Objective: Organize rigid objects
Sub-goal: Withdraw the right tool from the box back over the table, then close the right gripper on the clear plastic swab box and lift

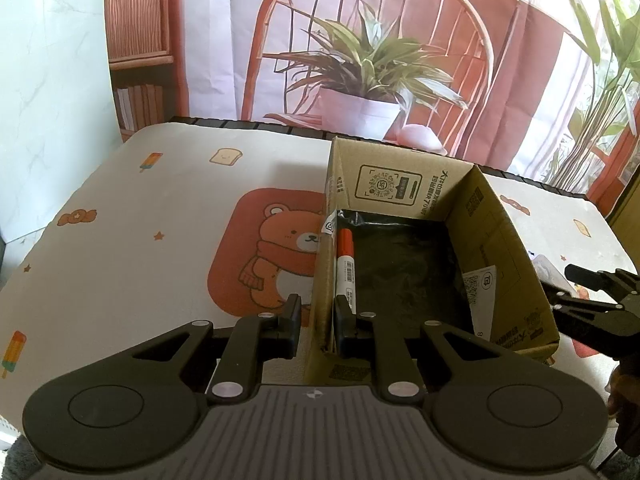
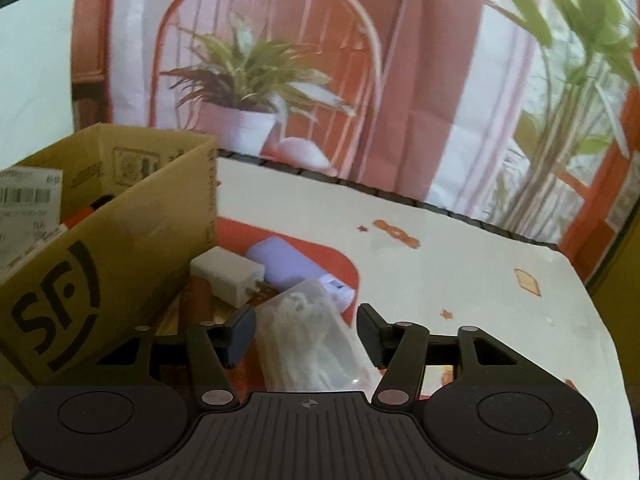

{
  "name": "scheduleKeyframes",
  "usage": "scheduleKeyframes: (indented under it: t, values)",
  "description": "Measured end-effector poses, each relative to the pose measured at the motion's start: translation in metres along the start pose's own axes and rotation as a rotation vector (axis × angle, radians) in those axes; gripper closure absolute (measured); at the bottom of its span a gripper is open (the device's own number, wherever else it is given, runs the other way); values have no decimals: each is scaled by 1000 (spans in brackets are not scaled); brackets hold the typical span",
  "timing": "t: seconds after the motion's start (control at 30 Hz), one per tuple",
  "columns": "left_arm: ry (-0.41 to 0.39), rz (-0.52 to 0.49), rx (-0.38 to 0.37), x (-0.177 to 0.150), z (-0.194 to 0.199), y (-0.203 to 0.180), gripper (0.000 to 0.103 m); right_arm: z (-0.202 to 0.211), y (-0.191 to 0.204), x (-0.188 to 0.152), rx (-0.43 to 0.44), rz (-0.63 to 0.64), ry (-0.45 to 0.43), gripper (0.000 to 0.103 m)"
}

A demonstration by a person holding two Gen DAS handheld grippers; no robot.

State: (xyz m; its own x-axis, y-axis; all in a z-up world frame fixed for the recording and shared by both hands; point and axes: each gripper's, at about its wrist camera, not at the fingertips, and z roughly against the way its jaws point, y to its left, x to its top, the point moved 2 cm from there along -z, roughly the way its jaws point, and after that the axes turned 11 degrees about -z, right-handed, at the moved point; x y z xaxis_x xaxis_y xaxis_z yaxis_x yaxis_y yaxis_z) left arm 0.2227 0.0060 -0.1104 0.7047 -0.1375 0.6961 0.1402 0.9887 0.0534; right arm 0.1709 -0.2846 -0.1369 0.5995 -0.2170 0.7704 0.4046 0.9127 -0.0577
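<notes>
Left jaws clamp the box (image 1: pixel 324 280) wall; right jaws straddle a clear bag (image 2: pixel 312 340), unpinched.

Daylight was soft and even, shadows faint. Left wrist view was sharp; right wrist view was motion-blurred, worst on the cardboard box (image 2: pixel 108 236) and backdrop (image 2: pixel 400 80). Fisheye bent the table (image 1: pixel 120 240) edges, corners dark.

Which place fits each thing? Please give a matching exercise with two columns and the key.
Things:
1. marker
2. white charger
3. clear bag
4. left gripper

Places or states:
A. between the right gripper's jaws
B. inside the box, along its left wall
C. clamped on the box wall
D. on the table beside the box

Pairs: 1-B, 2-D, 3-A, 4-C
</notes>
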Motion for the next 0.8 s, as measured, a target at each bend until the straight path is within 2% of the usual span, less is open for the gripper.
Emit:
scheduleKeyframes:
  t: [0.33, 0.7, 0.8]
  values:
    - [0, 1, 0, 0, 0, 0, 85, -23, -3, -2, -5, 7, 93, 39]
    - [0, 1, 0, 0, 0, 0, 85, -13, -16, -7, 4, -63, 87, 42]
    - [0, 1, 0, 0, 0, 0, 85, -8, -19, -9, 8, -76, 84, 47]
